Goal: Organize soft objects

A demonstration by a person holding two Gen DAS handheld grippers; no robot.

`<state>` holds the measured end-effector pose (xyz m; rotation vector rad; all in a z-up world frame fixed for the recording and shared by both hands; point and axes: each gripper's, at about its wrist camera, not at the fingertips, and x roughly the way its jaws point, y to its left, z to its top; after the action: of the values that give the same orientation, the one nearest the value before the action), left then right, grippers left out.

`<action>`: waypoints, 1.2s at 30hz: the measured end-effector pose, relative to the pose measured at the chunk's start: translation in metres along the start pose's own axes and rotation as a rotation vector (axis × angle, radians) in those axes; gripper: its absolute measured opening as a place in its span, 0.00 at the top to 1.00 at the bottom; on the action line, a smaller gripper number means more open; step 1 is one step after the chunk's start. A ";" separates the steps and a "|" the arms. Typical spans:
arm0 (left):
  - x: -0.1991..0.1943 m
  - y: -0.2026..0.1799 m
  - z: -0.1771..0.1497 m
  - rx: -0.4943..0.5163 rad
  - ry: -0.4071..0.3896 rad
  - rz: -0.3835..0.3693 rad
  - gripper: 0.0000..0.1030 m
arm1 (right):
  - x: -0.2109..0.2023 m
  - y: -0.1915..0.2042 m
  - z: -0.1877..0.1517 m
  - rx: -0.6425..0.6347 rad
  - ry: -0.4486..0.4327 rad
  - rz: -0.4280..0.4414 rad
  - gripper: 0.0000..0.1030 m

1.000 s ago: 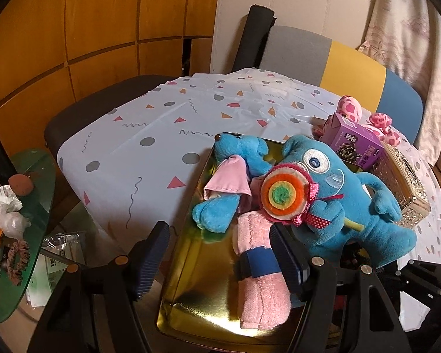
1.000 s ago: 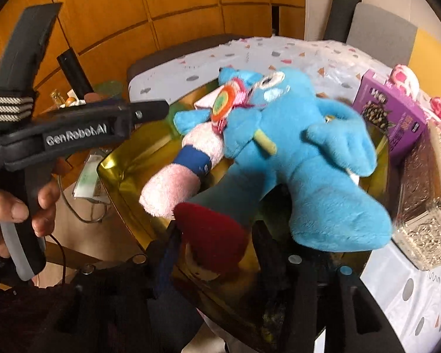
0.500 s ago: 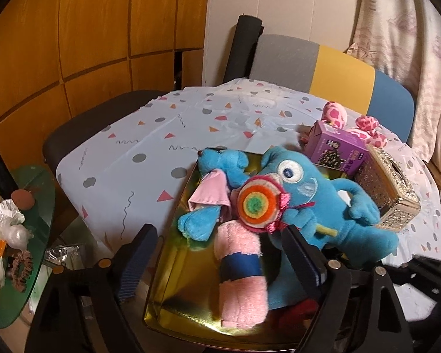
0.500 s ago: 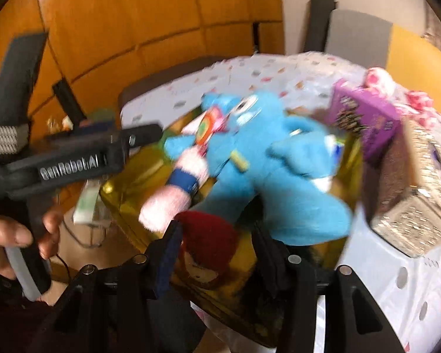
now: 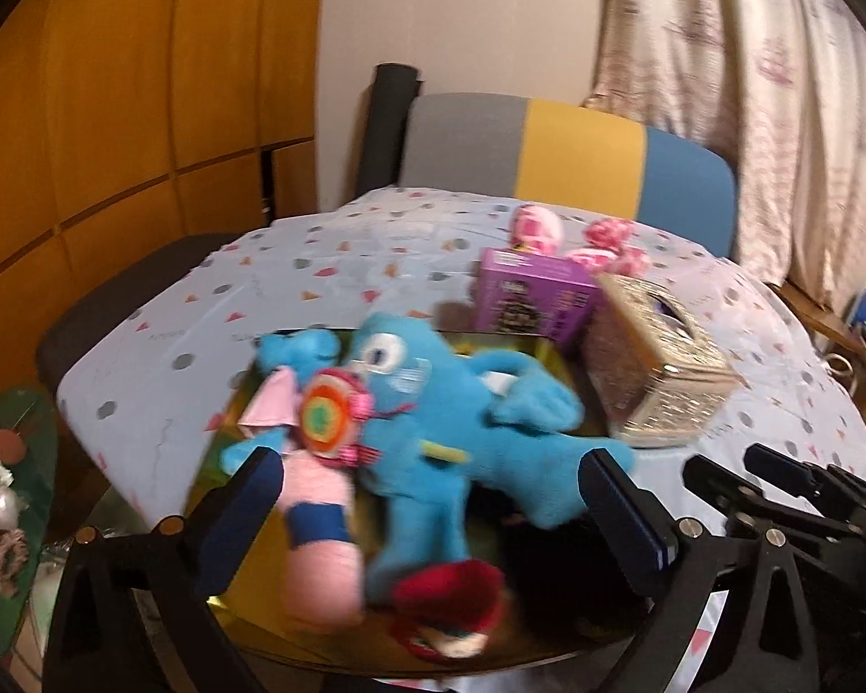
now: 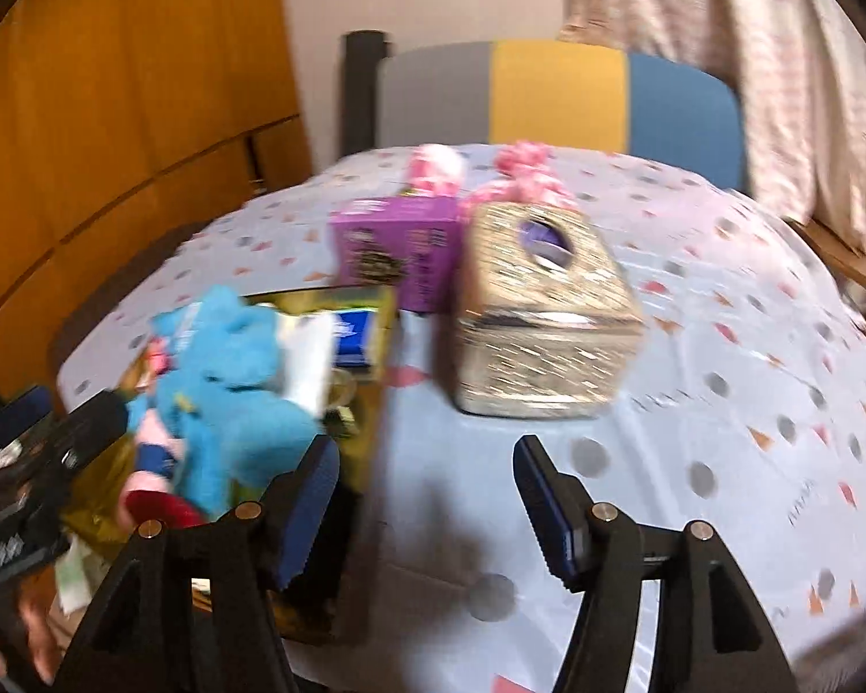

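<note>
Gold tray at the bench's near-left edge carries the pink roll, blue toy and red toy, so the left gripper and right gripper, both opening and empty, could snag one off.

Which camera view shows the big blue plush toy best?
The left wrist view: the big blue plush toy lies nearly whole on the gold tray, its eye and limbs visible. In the right wrist view it sits at the left edge, blurred and without its face.
</note>
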<state>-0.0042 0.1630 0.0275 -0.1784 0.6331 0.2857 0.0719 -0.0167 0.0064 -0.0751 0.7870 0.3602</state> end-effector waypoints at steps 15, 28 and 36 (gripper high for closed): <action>-0.006 -0.034 -0.024 0.038 0.007 0.015 0.00 | -0.014 -0.018 -0.013 0.045 -0.052 -0.105 0.38; -0.005 -0.029 -0.028 0.019 0.022 0.018 0.00 | -0.014 -0.012 -0.015 0.036 -0.054 -0.098 0.38; -0.004 -0.028 -0.028 0.018 0.031 0.018 0.00 | -0.014 -0.012 -0.015 0.032 -0.051 -0.093 0.38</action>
<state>-0.0141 0.1284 0.0101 -0.1603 0.6677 0.2946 0.0571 -0.0344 0.0050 -0.0717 0.7357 0.2599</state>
